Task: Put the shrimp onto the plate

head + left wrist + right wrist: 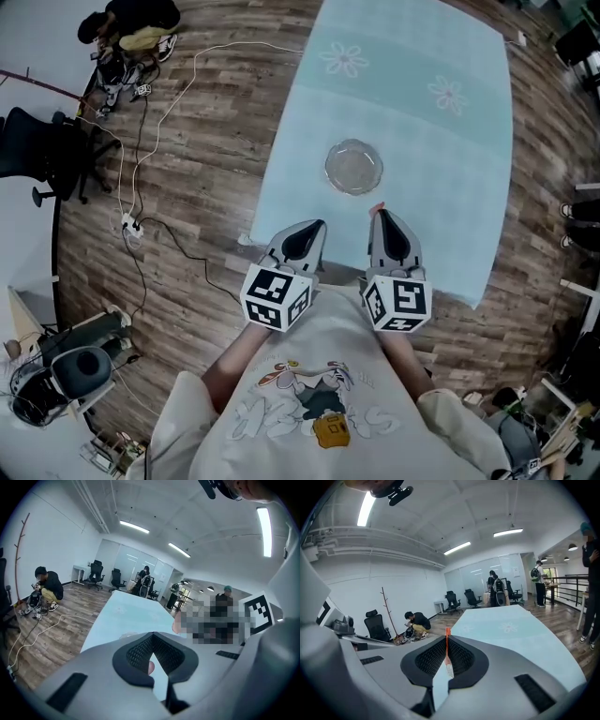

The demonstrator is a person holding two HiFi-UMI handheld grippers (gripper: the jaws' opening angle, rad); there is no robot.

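The right gripper (380, 217) is clamped on the shrimp (447, 662): its jaws press a thin whitish body edge-on between the pads, and the orange tail juts out past the tips. The left gripper (153, 641), just beside it on the left, has its jaws together at the tips. A small pinkish bit (150, 667) shows in the gap behind them, and I cannot tell what it is. Both grippers hang over the near edge of the table (403, 103). The plate (353, 169) lies ahead of them, about midway between the two and a little apart from the shrimp's tail.
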